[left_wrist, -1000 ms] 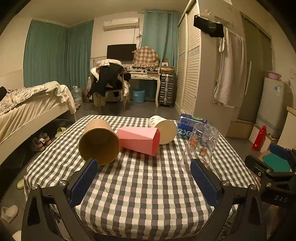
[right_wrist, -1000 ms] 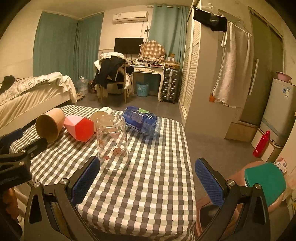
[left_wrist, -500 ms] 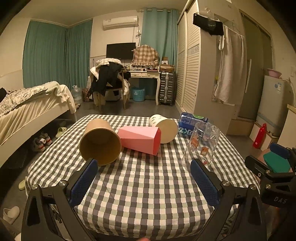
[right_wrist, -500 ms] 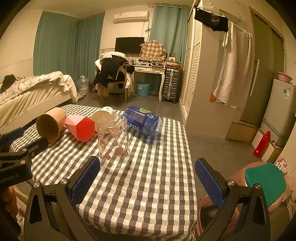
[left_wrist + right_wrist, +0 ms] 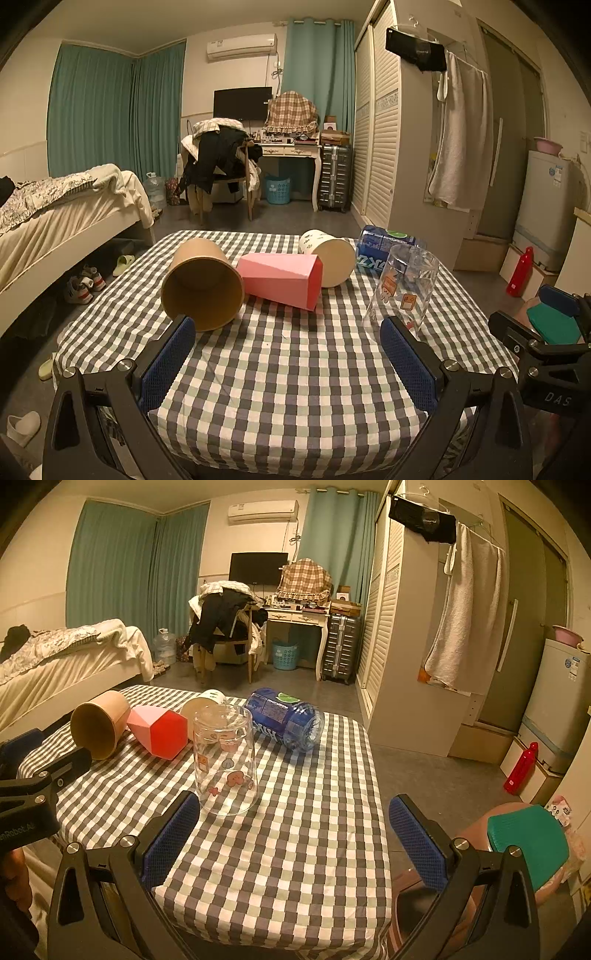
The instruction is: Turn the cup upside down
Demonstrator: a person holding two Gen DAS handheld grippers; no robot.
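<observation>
I am looking at the clear cup (image 5: 225, 760) standing mouth down on the checked table (image 5: 295, 849), near the front. That flip looks done. My left gripper (image 5: 288, 354) and right gripper (image 5: 293, 834) are both hanging wide apart, holding nothing.

The glass cup (image 5: 225, 760) stands mouth-down on the checked table (image 5: 295, 849), clear with small cartoon prints. Behind the cup and to its left lie a white cup (image 5: 201, 710), a pink box (image 5: 159, 731) and a brown cup (image 5: 99, 729), all on their sides. Behind it to the right lies a blue bottle (image 5: 284, 720). The right gripper (image 5: 293, 840) hangs near the cup, nothing between its wide-apart blue pads (image 5: 171, 840). The left gripper (image 5: 33, 794) shows left of the cup.
</observation>
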